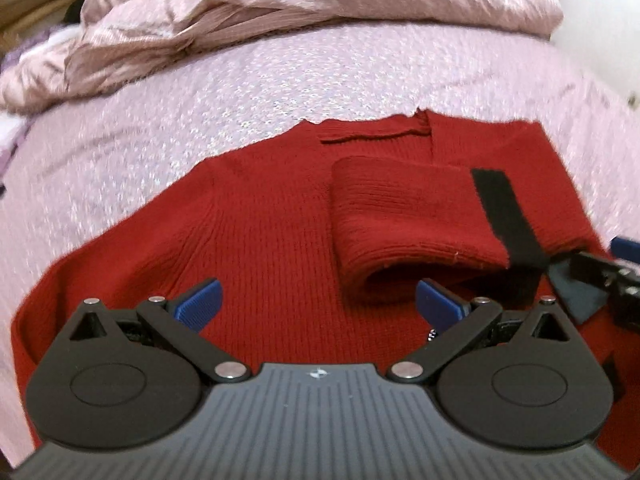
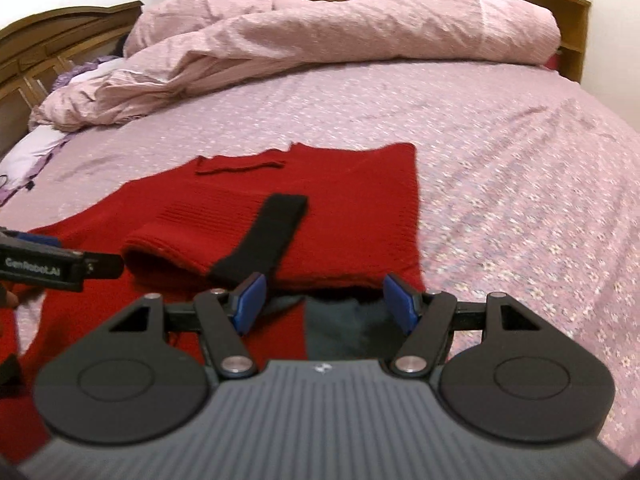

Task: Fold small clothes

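One sleeve point(image 1: 416, 220) of the red sweater point(image 1: 256, 232) on the bed point(image 2: 500, 168) is folded in across the middle, the other side still lies flat, and the left tool point(image 1: 318, 304) and right tool point(image 2: 324, 300) both hang apart, holding nothing.

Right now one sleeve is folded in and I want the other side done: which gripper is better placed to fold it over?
Left, probably. The left gripper hangs open over the red sweater's unfolded side; the right gripper sits by the folded sleeve.
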The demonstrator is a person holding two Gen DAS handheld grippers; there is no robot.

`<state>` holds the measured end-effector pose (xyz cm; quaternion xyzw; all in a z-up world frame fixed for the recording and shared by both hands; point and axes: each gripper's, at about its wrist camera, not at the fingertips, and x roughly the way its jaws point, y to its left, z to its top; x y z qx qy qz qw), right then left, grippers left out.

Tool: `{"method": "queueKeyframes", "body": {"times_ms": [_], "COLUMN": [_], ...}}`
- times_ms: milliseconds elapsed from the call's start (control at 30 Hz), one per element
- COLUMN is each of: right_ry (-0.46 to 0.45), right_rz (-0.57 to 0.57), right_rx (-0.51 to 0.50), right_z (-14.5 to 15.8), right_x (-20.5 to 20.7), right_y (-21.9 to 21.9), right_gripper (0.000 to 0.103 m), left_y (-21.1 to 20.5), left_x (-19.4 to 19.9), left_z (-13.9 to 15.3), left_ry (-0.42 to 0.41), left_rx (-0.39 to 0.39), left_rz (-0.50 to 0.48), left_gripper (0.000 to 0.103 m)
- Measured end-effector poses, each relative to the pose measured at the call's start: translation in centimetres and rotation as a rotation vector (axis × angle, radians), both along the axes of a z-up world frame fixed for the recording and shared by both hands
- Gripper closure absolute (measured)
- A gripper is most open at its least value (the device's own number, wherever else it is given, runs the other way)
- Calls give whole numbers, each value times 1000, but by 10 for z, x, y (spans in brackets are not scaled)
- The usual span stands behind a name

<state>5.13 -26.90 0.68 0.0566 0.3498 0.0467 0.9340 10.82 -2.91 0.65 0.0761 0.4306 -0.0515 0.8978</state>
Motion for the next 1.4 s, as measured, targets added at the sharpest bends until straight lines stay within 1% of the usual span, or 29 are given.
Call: {"method": "queueKeyframes", "body": {"times_ms": [133,200,400,500,633,733,800,833,867,900,967,1033,1200,1400], "right_ry": [9,10,12,13,14,17,19,19,18,18,18,17,19,19], "right_rz": [-23,-34,-56,-70,-89,-94,-94,-95,-95,-96,-97,-98,-98,-94], "right_rx": [13,25,43,51,60,62,62,63,63,63,65,67,62,58], "right_z": [-5,-7,-11,-12,-13,-14,-15,-15,-14,-14,-14,-14,-15,-15], "right_x": [0,-1,-1,-1,-2,-2,-2,-2,-2,-3,-3,-3,-2,-2], "right_y": [-9,-12,-19,-23,-26,-26,-25,-25,-25,-25,-25,-26,-24,-23], "right_gripper": [36,36,36,36,36,36,36,36,36,36,36,36,36,35], "left_y": [-23,-32,-54,-63,-68,-72,-71,-69,-66,-63,-55,-46,-21,7], "left_x": [8,12,24,26,26,24,24,24,26,26,25,23,20,16], "left_z": [-11,-15,-26,-31,-32,-30,-28,-27,-26,-24,-20,-15,-2,4], "left_ry": [-7,-22,-93,-111,-147,-180,-182,-176,-168,-162,-168,-182,-215,-231], "left_rx": [111,140,158,175,167,151,121,98,77,60,24,1,-26,-9], "left_rz": [-63,-92,-130,-146,-175,-208,-209,-202,-192,-178,-143,-102,-11,85], "left_gripper": [0,0,0,0,1,13,29,33,41,46,50,51,51,51]}}
